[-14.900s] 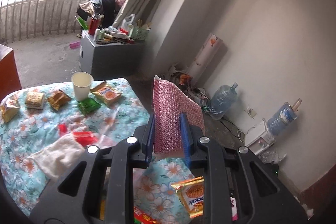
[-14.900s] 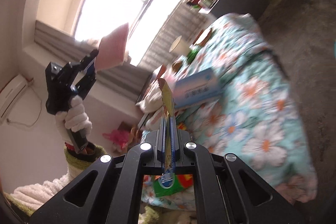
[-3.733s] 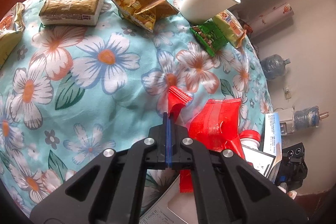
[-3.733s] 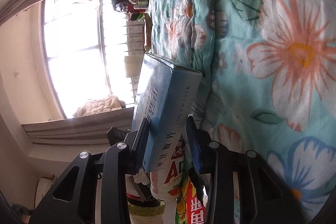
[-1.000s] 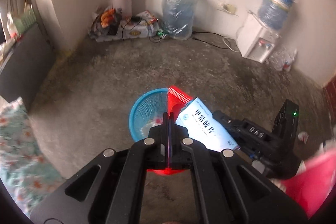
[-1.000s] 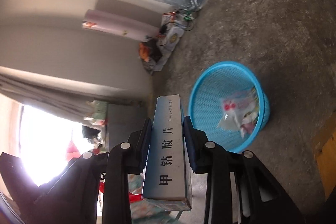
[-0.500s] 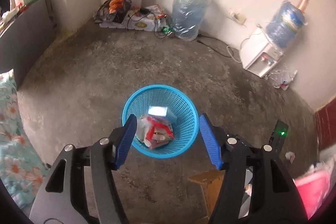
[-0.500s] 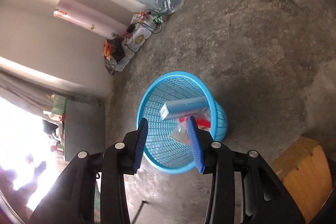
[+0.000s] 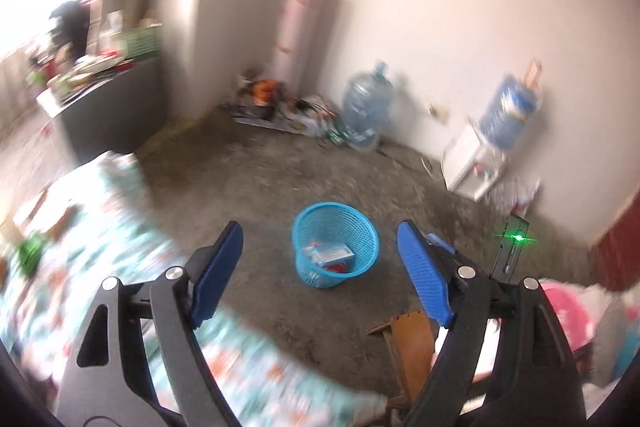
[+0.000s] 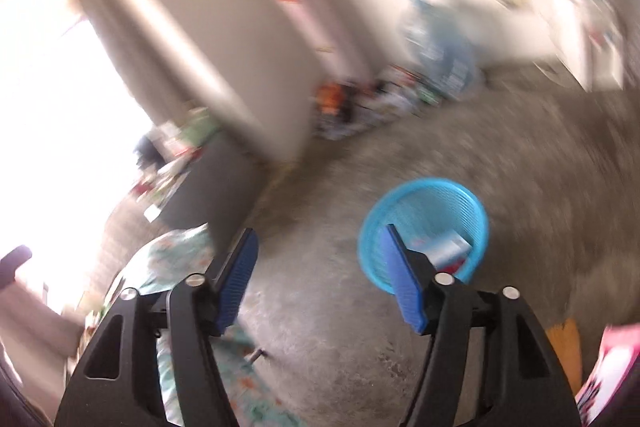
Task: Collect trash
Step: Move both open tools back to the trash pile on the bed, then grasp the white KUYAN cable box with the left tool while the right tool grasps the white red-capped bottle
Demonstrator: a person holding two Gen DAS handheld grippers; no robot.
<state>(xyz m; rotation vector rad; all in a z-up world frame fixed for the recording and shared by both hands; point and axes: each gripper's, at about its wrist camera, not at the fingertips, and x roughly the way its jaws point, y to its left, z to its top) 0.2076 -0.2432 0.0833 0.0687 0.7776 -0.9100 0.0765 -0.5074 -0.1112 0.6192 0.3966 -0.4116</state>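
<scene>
Both the left tool (image 9: pixel 320 275) and right tool (image 10: pixel 318 277) are empty with jaws opening, their box (image 9: pixel 332 254) and red wrapper now in the blue basket (image 9: pixel 316 219) at centre frame, indicating that delivery is complete.

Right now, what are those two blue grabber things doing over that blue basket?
A person holding a gripper in each hand is collecting trash. Both the left gripper and the right gripper are empty, their jaws opening with nothing between them. The blue basket stands on the concrete floor with a pale blue box and something red lying inside. The flowered bedspread lies to the left.
</scene>
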